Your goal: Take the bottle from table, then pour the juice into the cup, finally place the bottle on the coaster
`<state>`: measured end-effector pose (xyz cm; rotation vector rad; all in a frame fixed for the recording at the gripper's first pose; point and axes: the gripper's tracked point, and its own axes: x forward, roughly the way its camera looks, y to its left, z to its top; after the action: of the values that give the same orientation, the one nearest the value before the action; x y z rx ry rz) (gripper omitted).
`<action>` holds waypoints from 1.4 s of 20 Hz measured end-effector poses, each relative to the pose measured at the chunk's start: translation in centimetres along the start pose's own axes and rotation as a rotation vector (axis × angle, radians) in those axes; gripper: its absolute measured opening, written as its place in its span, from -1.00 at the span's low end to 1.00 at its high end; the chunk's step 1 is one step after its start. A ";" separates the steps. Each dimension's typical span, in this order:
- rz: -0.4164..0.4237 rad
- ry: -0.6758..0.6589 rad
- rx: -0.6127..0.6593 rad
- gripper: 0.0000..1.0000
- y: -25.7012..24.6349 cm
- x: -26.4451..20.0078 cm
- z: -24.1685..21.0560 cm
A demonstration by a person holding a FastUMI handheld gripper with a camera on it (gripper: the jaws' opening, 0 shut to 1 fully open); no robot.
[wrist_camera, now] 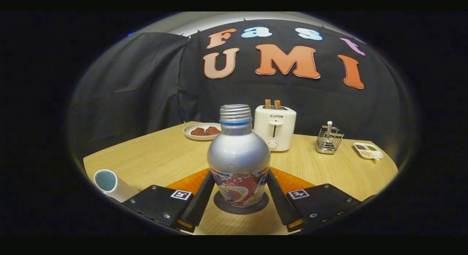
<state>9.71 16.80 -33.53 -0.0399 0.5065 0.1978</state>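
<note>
Two black fingers point(200, 196) of our claw point(238, 196) flank the lower body of the silver bottle point(238, 163), each touching a side, so we read it as clamped on the bottle. We see the uncapped bottle standing upright on a dark round coaster point(223, 206) on the wooden counter point(153, 156). A white cup point(109, 183) sits just left of our fingers, while a toaster point(275, 127) and a plate point(202, 131) stand well beyond.

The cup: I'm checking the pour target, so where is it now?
In the gripper view, the white cup sits on the wooden table, just outside the gripper's left finger, left of the bottle.
</note>
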 end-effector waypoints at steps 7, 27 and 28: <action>-0.012 -0.055 0.067 0.93 -1.0 -2.9 2.6; -0.234 -0.418 0.103 0.93 -10.5 -21.3 13.1; -0.240 -0.421 0.109 0.93 -10.9 -21.7 13.1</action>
<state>-0.51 3.38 -11.68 0.0468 0.0898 -0.0586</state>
